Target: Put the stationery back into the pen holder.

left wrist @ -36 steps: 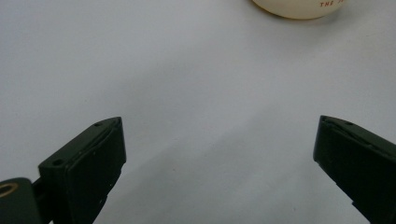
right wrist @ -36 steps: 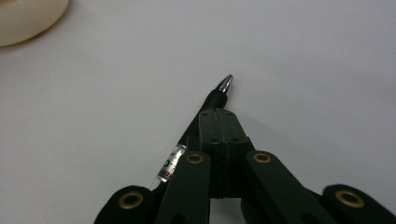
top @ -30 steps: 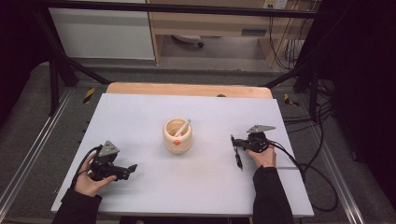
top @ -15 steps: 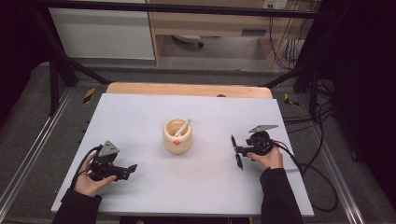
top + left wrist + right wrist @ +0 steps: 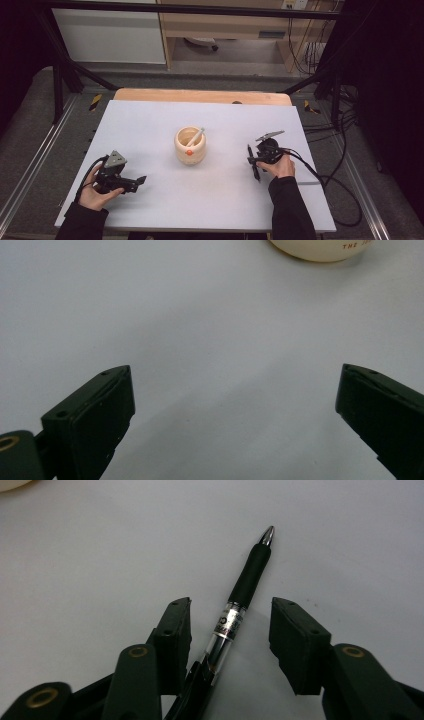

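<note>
A: Looking from the high view, the right gripper [image 5: 254, 162] sits at the worktop's [image 5: 150, 125] right side, well apart from the cream cup [image 5: 190, 146] in the middle. The left gripper [image 5: 134, 181] rests near the front left.

B: And the left gripper view?

A: Its 2 jaws stand wide apart with bare worktop between; the cup's base is far ahead.

B: The right gripper view?

A: The pen [image 5: 235, 615] lies between 2 parted jaws that have just been closing; the pads aren't pressing it. I'd judge it light, stiff and smooth, liable to roll. Pinch the black rubber grip [image 5: 250, 577], not the slick clear barrel.
</note>
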